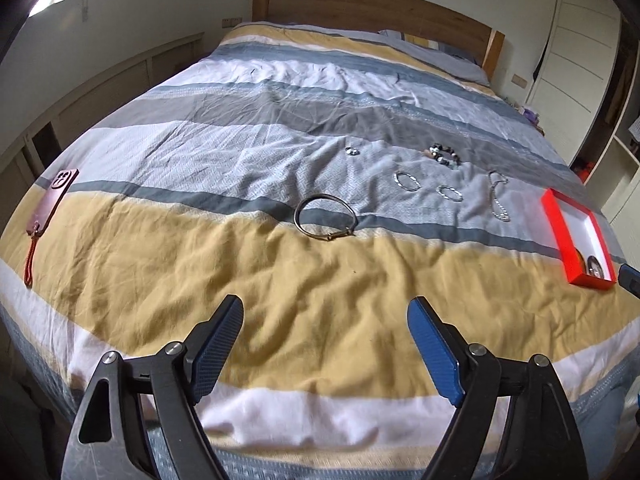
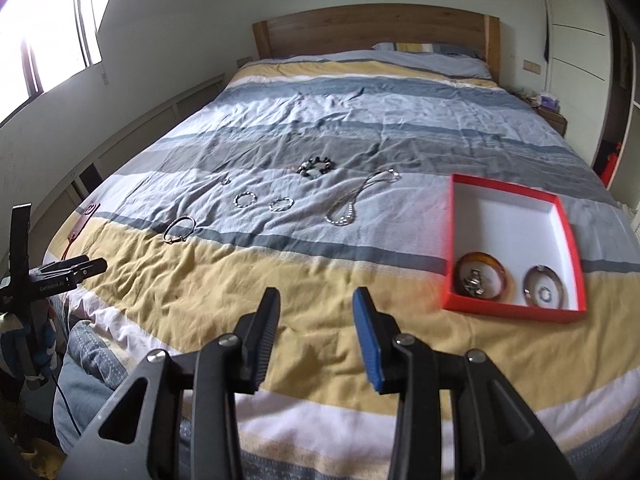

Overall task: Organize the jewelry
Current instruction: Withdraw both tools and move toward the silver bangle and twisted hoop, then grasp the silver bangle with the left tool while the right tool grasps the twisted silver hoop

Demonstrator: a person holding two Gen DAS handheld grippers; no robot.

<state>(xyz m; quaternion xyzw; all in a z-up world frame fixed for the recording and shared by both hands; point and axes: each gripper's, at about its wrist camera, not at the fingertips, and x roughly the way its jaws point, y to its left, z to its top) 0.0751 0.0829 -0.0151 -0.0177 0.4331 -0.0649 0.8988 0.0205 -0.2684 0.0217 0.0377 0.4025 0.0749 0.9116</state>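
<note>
Now my left gripper (image 1: 325,312) gapes wide, empty, bangle (image 1: 325,216) above at centre. Right gripper (image 2: 316,304) narrower, empty; red box (image 2: 516,312) at right.

Cloth, wood, metal and card on a bed

The striped bedcover (image 2: 320,280) is matt, creased woven cloth; the headboard (image 2: 372,28) is smooth wood. The red box (image 2: 516,308) looks like matt card with a white paper lining. The chain necklace (image 2: 344,212) and twisted rings (image 2: 245,200) gleam like polished metal; the amber bangle (image 2: 480,258) is glossy, perhaps plastic. The left tongs (image 1: 324,312) have matt black plastic arms and ribbed blue pads (image 1: 432,344).
</note>
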